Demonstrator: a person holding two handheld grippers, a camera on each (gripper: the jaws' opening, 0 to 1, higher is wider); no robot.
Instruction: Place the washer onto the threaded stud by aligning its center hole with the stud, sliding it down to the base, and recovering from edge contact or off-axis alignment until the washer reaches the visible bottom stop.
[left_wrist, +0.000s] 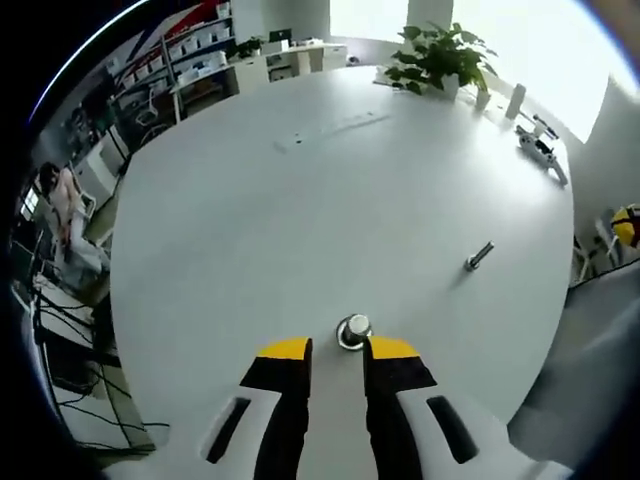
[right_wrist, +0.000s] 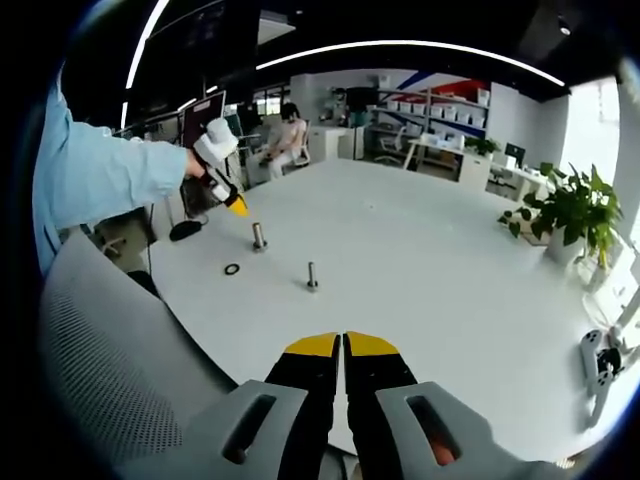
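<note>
- While the left gripper hovered over the white tabletop, its yellow-tipped black jaws stood spread, gripping nothing.
- Threaded stud: upright metal post on a round base, just beyond the jaw tips and nearer the right one; seen end-on, so threads hard to make out.
- Second stud: metal, farther off to the right.
- Washer: small dark flat ring, lying on the tabletop just beside the first stud, well apart from both jaw pairs.
- Right gripper: jaws pressed together, empty.
- Potted plant: leafy, at the far edge.
</note>
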